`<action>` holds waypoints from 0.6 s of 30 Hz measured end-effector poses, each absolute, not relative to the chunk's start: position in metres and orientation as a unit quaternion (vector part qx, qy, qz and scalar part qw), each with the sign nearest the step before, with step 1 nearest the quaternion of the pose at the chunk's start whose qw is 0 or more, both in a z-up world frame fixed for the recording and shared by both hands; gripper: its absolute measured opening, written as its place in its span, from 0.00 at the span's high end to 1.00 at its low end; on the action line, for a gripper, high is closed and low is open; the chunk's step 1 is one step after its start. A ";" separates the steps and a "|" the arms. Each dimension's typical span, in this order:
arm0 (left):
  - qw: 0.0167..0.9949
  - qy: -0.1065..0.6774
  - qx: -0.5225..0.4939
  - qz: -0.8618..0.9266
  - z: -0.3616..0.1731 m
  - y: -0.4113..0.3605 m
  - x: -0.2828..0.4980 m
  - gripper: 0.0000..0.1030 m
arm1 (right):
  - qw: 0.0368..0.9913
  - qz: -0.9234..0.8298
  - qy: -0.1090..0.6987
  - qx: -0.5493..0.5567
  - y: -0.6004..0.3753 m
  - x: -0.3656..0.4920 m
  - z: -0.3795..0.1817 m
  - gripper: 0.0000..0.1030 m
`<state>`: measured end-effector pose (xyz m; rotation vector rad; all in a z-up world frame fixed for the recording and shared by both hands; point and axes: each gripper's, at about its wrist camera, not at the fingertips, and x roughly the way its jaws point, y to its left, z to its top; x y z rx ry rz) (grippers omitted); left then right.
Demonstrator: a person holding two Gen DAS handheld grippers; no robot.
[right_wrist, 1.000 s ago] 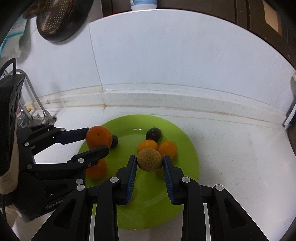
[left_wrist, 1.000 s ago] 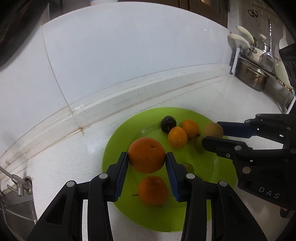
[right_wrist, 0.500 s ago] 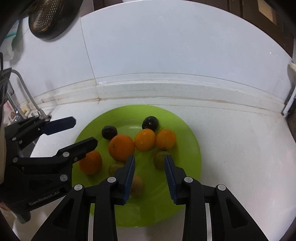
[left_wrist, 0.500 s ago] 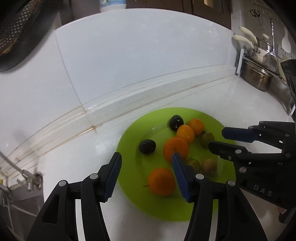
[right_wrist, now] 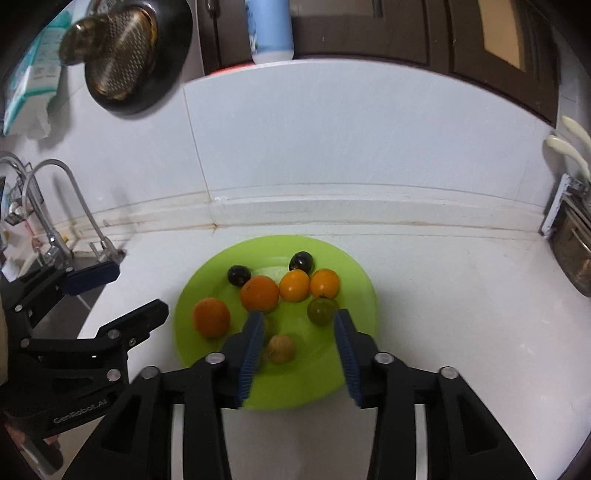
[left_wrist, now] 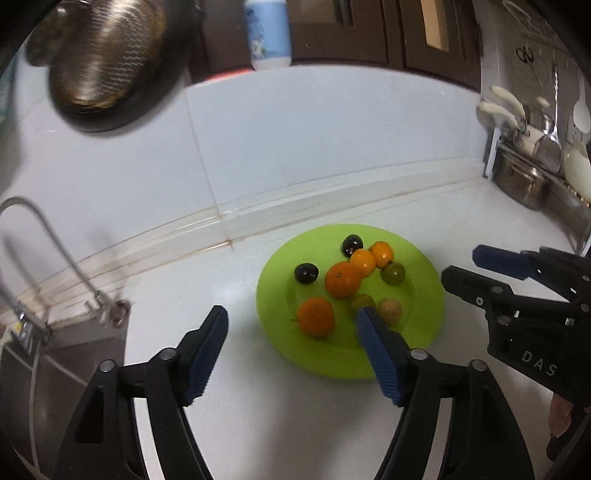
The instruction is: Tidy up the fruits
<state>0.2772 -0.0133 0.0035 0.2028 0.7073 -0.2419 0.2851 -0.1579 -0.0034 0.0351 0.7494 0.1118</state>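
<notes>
A green plate (left_wrist: 421, 321) (right_wrist: 354, 373) on the white counter holds several fruits: two large oranges (left_wrist: 342, 279) (right_wrist: 211, 317), two small orange fruits (right_wrist: 294, 285), two dark plums (left_wrist: 306, 273) (right_wrist: 301, 261), a green fruit (right_wrist: 322, 311) and a brown kiwi (right_wrist: 281, 349). My left gripper (left_wrist: 291, 325) is open and empty, held back above the plate's left front. My right gripper (right_wrist: 298, 326) is open and empty above the plate's front; it also shows in the left wrist view (left_wrist: 476, 266).
A sink with a curved tap (left_wrist: 48, 236) (right_wrist: 77, 199) lies to the left. A utensil rack with a steel pot (left_wrist: 521, 177) stands at the right. A strainer (right_wrist: 118, 48) hangs on the tiled wall. A blue-white bottle (right_wrist: 271, 29) stands above.
Both grippers let go of their fruit, an orange on the left and a kiwi on the right, opened wide and drew back and up from the plate. The fruits now lie on the plate.
</notes>
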 end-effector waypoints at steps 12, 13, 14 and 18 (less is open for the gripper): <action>0.946 0.311 0.061 -0.074 0.027 -0.015 0.183 0.14 | 0.940 0.061 0.335 0.014 -0.175 0.189 0.022 0.41; 0.947 0.308 0.061 -0.072 0.028 -0.015 0.177 0.12 | 0.940 0.062 0.334 0.014 -0.177 0.183 0.023 0.41; 0.948 0.304 0.061 -0.069 0.031 -0.016 0.167 0.11 | 0.941 0.062 0.332 0.013 -0.179 0.176 0.024 0.41; 0.953 0.289 0.064 -0.064 0.040 -0.021 0.136 0.08 | 0.943 0.063 0.327 0.016 -0.187 0.146 0.031 0.41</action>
